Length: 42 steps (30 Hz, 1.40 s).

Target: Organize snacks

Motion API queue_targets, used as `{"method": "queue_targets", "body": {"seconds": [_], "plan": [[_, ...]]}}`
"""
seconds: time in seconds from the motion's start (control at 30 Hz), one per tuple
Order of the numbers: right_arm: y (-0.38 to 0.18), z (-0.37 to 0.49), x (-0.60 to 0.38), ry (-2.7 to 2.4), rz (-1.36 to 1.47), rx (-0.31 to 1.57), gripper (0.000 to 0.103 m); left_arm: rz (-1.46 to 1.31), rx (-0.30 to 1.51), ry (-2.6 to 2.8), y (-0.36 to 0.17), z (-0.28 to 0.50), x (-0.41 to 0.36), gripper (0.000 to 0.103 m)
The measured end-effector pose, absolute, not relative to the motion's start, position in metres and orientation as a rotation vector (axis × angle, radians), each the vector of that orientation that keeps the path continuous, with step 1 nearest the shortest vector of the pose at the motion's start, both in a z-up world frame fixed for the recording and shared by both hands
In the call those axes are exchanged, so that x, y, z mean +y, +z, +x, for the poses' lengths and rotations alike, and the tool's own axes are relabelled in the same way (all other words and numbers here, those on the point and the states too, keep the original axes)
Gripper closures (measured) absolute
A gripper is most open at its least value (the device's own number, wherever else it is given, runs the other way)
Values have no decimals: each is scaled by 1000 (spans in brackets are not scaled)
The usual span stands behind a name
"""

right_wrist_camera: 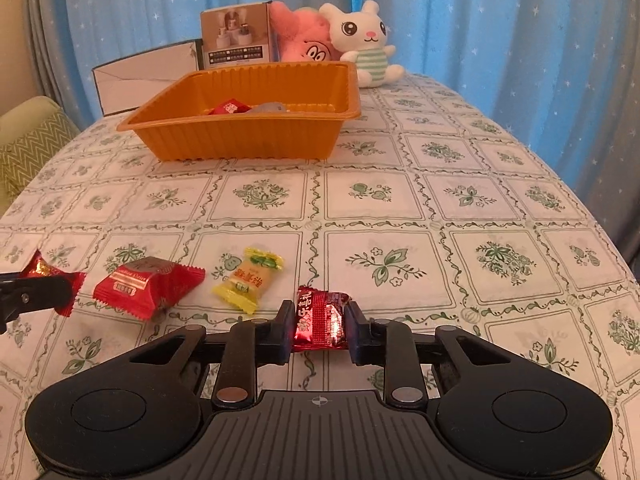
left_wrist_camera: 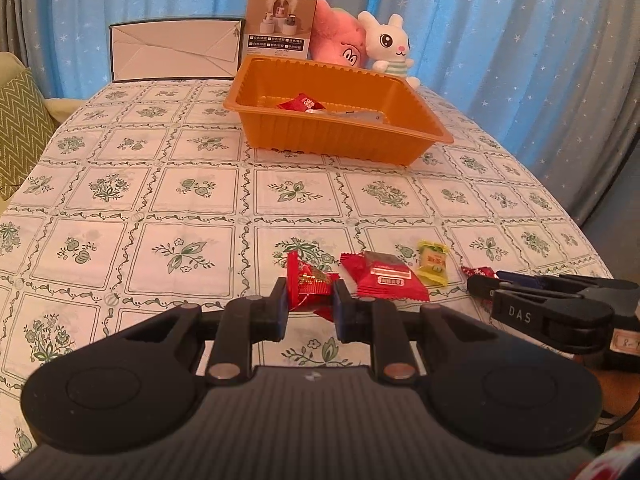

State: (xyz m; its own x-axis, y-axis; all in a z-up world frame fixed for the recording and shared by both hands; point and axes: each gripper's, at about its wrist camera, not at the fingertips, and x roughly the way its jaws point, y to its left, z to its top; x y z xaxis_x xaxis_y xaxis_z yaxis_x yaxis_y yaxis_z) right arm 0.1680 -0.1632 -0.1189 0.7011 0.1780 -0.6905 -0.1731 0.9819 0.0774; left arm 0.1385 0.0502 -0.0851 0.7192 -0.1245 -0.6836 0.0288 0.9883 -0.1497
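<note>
Snacks (right_wrist_camera: 149, 286) before tray (right_wrist_camera: 240, 136)

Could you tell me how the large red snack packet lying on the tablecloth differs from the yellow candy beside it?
The large red snack packet is red with a pale label band; the yellow candy is yellow with a green end and orange lettering. The red packet is clearly bigger and puffier, while the yellow candy is small and slim. In the right wrist view the red packet lies to the left of the yellow candy. Both rest flat on the tablecloth, untouched, outside the orange tray.
</note>
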Motion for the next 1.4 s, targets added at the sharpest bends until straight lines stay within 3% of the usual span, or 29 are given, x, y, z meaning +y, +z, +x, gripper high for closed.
{"method": "queue_targets", "body": {"seconds": [1.4], "plan": [[-26,103,-166,316,46,599,77,-146,680,-95,-13,99,35,84]]}}
